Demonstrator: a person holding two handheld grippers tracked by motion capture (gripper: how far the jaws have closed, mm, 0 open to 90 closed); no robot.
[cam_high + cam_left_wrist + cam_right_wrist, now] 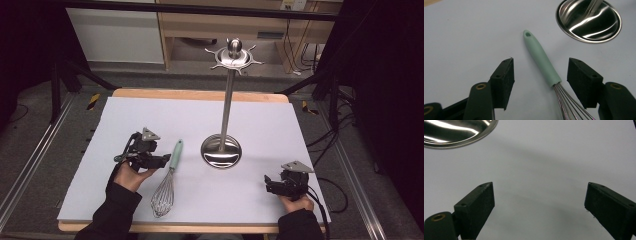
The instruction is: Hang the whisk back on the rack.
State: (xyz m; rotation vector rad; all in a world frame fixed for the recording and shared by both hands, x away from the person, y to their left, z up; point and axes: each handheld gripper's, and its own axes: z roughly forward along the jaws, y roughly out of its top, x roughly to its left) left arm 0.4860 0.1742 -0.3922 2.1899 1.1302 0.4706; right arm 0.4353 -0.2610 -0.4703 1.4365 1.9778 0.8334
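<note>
A: Left claw (161,161)?
B: Spread, pads either side of the whisk (168,180) handle, not touching; whisk lies on the table (260,120), stand (221,151) at its 2 o'clock.
A: Right claw (270,183)?
B: Spread wide, holding nothing.

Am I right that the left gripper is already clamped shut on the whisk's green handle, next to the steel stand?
Not quite. The left gripper is open around the whisk: its handle lies between the pads, untouched, as the left gripper view shows. The steel stand is indeed beside it.
</note>
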